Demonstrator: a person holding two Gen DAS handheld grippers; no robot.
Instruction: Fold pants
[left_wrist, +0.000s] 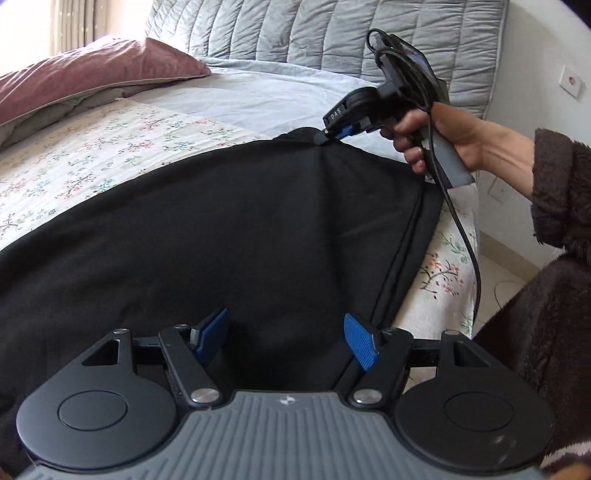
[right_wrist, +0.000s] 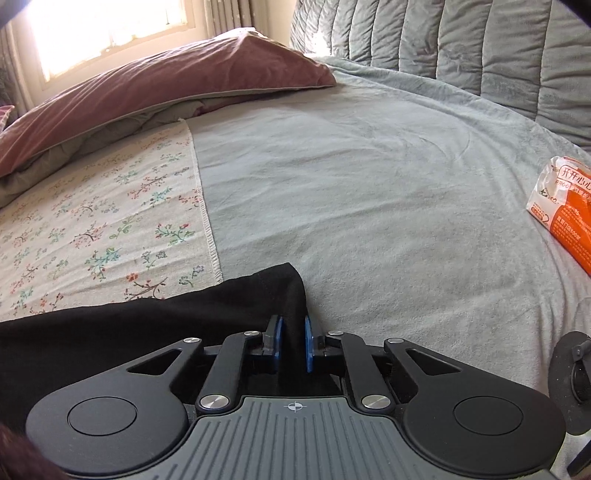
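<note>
Black pants (left_wrist: 221, 229) lie spread on the bed, over a floral sheet. My left gripper (left_wrist: 286, 334) is open, its blue pads wide apart just above the near part of the pants, holding nothing. My right gripper (left_wrist: 327, 136) shows in the left wrist view at the pants' far corner, held by a hand. In the right wrist view the right gripper (right_wrist: 293, 341) is shut on that black corner (right_wrist: 284, 291), with cloth pinched between the blue pads.
A maroon pillow (right_wrist: 166, 81) lies at the back left on the floral sheet (right_wrist: 92, 229). A grey-blue blanket (right_wrist: 369, 184) covers the right of the bed. An orange and white packet (right_wrist: 565, 218) lies at the right. A quilted grey headboard (left_wrist: 332, 33) stands behind.
</note>
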